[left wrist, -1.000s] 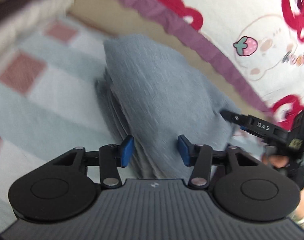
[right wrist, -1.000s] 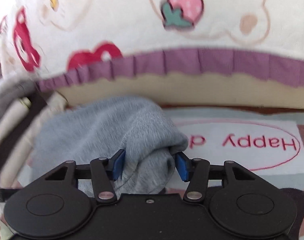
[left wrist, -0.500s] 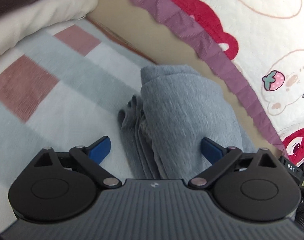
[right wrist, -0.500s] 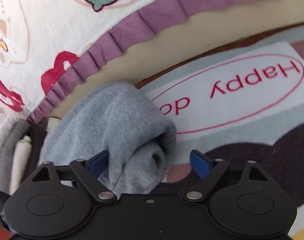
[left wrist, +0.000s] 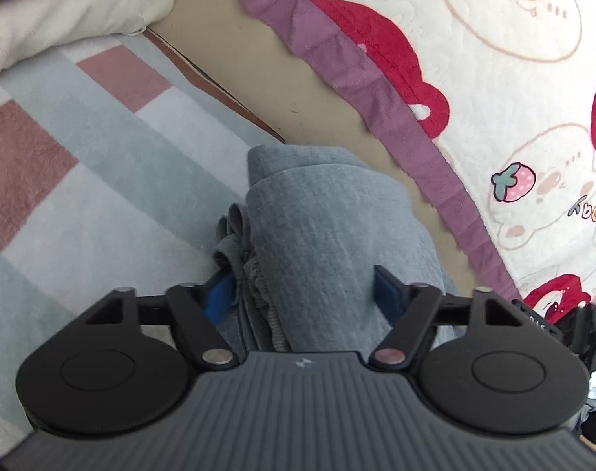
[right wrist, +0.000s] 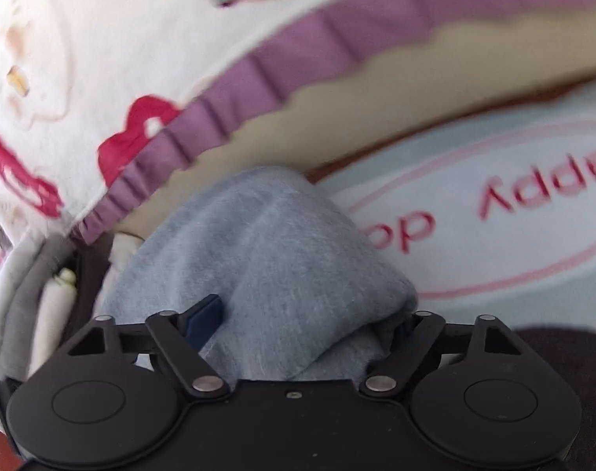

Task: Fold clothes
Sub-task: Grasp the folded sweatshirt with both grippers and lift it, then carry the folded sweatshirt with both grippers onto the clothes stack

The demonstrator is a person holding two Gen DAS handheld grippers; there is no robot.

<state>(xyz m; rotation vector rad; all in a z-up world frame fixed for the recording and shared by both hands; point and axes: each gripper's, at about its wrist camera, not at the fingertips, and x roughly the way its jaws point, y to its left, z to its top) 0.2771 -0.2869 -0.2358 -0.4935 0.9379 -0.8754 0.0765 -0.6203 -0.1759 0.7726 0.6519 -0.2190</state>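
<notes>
A folded grey-blue garment [left wrist: 321, 235] lies on the patterned mat by the bed edge. My left gripper [left wrist: 304, 294] straddles one end of the bundle, its blue pads [left wrist: 217, 298] close against both sides of the cloth. The garment also shows in the right wrist view [right wrist: 282, 259]. My right gripper [right wrist: 302, 320] straddles the other end, its left pad [right wrist: 203, 316] pressed to the cloth and its right pad hidden under a fold.
A cartoon-print bedspread [left wrist: 494, 59] with a purple frill hangs close behind the garment. A checked mat [left wrist: 82, 149] lies under it, with a "Happy" oval print [right wrist: 514, 212]. White folded cloth [left wrist: 62, 11] sits at the far left. A stack of folded clothes [right wrist: 42, 302] stands left.
Both grippers opened wide half a second ago and have now narrowed around the garment's ends. The right view shifted and blurred as that gripper moved in.
</notes>
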